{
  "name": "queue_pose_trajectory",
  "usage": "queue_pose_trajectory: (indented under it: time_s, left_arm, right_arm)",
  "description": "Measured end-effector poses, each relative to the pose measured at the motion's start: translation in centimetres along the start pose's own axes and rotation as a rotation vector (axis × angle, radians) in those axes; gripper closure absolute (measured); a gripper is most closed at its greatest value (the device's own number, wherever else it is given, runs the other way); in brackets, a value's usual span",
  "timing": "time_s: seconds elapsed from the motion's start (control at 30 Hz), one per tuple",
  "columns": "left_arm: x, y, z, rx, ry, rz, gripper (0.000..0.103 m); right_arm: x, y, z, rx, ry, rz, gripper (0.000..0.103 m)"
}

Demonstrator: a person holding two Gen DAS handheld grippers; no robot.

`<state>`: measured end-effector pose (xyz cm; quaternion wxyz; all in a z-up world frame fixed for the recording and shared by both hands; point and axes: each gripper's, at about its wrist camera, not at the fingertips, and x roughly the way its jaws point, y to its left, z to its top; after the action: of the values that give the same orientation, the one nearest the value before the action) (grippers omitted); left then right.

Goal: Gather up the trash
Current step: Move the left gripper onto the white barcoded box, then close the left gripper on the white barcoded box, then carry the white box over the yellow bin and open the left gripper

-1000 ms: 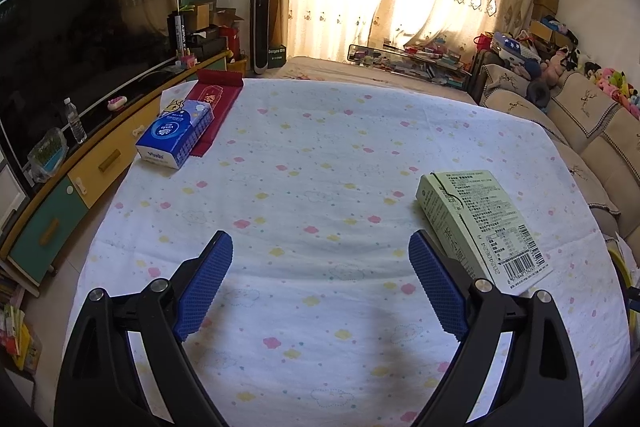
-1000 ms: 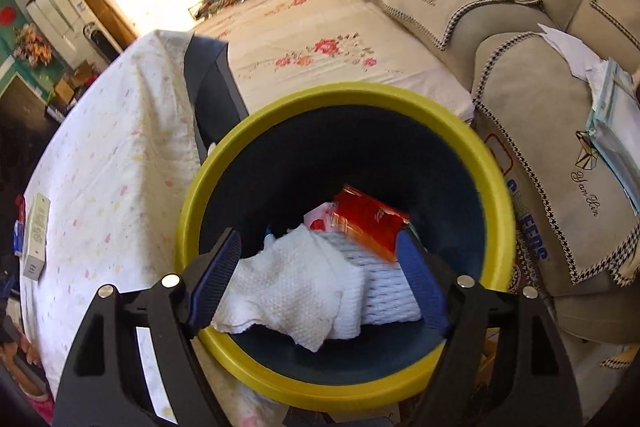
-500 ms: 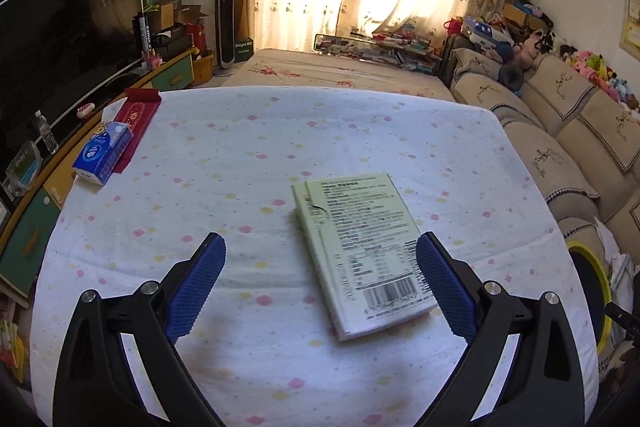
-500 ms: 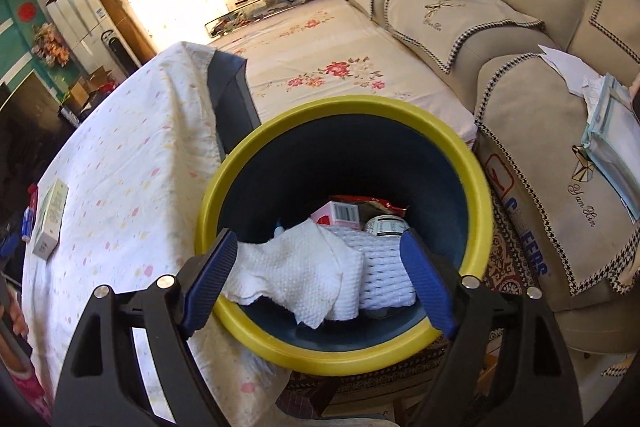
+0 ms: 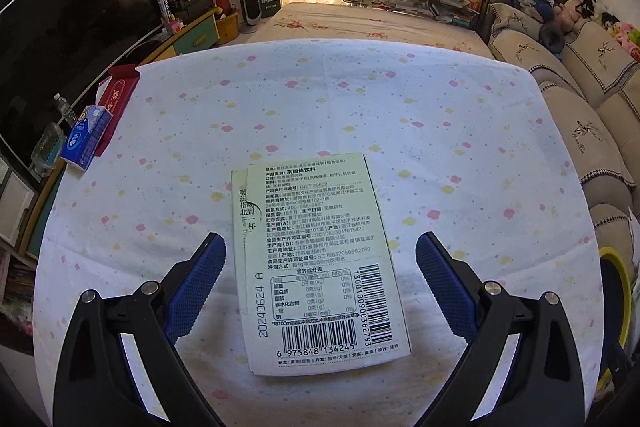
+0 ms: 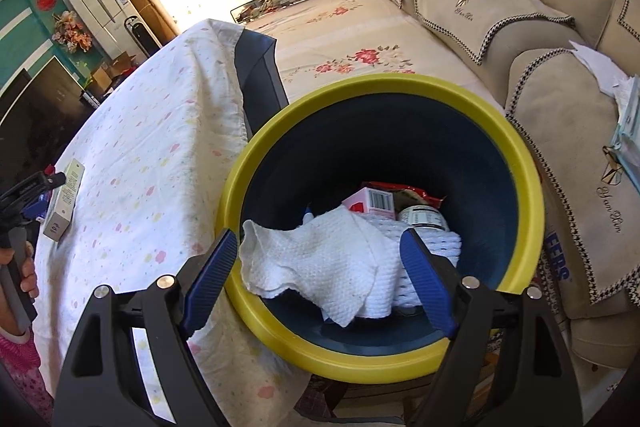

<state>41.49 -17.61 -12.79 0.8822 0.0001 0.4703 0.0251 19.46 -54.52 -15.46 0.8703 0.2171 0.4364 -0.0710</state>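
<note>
Left wrist view: a flat pale-green carton (image 5: 316, 259) is seen lying label-up on the surface (image 5: 460, 147), which is covered by a white cloth with small coloured flowers. The carton is located at the centre of the view, its long axis running from 6 to 12 o'clock, barcode end nearest the camera. The left gripper (image 5: 320, 287) is held over it with jaws spread wide, having just been opening; the carton lies between the blue pads (image 5: 440, 279), untouched. A blue tissue pack (image 5: 84, 139) and a red packet (image 5: 116, 99) are seen at 10 o'clock, well apart.

Right wrist view: the right gripper (image 6: 316, 279), jaws released and empty, having just been opening, is held over a yellow-rimmed bin (image 6: 520, 155) beside the surface. Inside are seen a white paper towel (image 6: 316, 259), a pink box (image 6: 368, 201) and a red wrapper (image 6: 412, 191). A sofa (image 6: 500, 11) is seen at 2 o'clock.
</note>
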Motion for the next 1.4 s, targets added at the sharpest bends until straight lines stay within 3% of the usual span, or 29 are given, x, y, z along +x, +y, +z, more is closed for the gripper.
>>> queue_pose_trajectory:
  time_s: [0.3, 0.43, 0.67, 0.83, 1.1, 1.4]
  left_arm:
    - [1.8, -0.8, 0.1, 0.008, 0.057, 0.050, 0.009]
    - [2.5, -0.9, 0.3, 0.006, 0.077, 0.054, 0.029]
    - [2.4, -0.8, 0.3, 0.026, 0.061, 0.028, 0.031]
    - [0.1, -2.4, -0.4, 0.067, 0.016, -0.011, 0.031]
    - [-4.7, -8.0, -1.5, 0.179, -0.044, -0.126, 0.031]
    - [-8.4, -19.2, -3.9, 0.347, -0.054, -0.268, 0.031]
  right_arm:
    - [-0.5, -0.4, -0.3, 0.005, -0.003, 0.045, 0.024]
    - [-0.9, -0.8, -0.6, 0.017, -0.007, 0.058, 0.024]
    - [-1.6, -1.6, -0.9, 0.034, -0.016, 0.069, 0.024]
    - [-2.6, -2.1, -1.4, 0.043, -0.028, 0.078, 0.024]
    - [-4.7, -3.6, -2.7, 0.068, -0.053, 0.075, 0.023]
    - [-7.4, -7.5, -3.8, 0.144, -0.117, 0.036, 0.020]
